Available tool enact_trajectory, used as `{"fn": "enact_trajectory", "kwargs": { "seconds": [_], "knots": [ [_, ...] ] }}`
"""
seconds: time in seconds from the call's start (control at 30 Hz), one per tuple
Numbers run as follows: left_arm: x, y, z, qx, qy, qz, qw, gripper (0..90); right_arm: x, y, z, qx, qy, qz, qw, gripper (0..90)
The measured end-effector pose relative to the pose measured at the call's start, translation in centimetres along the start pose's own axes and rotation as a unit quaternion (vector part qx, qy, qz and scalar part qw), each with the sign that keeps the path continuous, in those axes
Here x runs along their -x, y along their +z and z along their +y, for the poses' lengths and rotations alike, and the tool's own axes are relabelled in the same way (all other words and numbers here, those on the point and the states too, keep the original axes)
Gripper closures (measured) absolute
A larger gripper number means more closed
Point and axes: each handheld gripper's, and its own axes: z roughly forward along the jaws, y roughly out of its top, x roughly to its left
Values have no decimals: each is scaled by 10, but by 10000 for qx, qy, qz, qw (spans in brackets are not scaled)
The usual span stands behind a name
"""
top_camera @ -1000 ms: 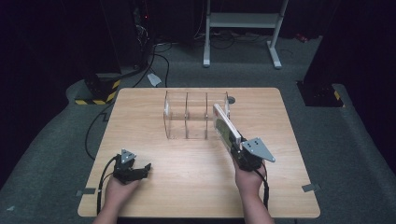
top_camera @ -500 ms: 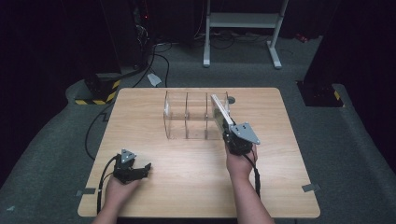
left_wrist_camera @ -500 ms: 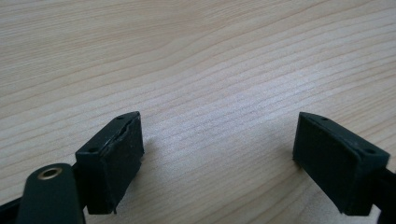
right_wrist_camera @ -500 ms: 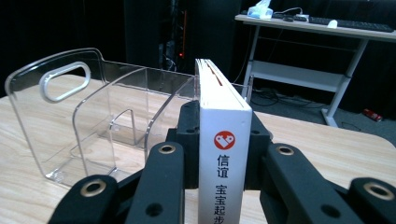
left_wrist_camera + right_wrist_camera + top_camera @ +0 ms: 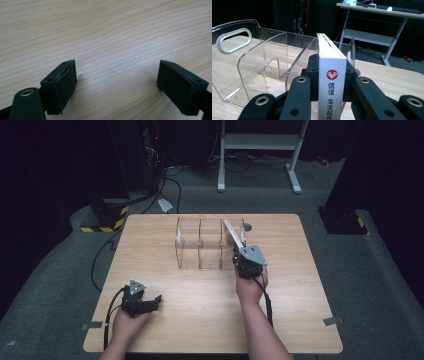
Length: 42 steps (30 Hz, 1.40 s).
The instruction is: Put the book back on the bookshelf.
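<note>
High view, left to right: my left gripper rests near the table's 7 o'clock corner, jaws apart on bare wood, unmoved. My right gripper is clamped on the white book, spine toward me, long axis running toward 11 o'clock into the clear rack's rightmost slot. Since 1 second ago it has slid forward, forearm stretched out.

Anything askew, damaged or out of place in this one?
Nothing stands out. The white book is clamped spine-first in the right gripper, heading into the clear divided rack, which stands upright. The left gripper rests open on the table.
</note>
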Motion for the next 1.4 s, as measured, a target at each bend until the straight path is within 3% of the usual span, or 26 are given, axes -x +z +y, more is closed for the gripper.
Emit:
{"fn": "enact_trajectory", "kwargs": {
  "seconds": [0.37, 0.73, 0.97, 1.4],
  "knots": [
    [0, 0, 0, -2, -15, -9, 10000, 164, -5, 6, -10, -28, 64, -74, 9999, 752],
    [0, 0, 0, -4, -17, -5, 10000, 164, -5, -2, -22, 37, 145, -104, 9998, 746],
    [0, 0, 0, -6, 4, 4, 10000, 163, -3, -12, -34, -75, 349, -173, 9992, 740],
    [0, 1, 1, -15, 0, -3, 10000, 162, -7, -20, -40, -215, 339, -175, 9990, 713]
  ]
}}
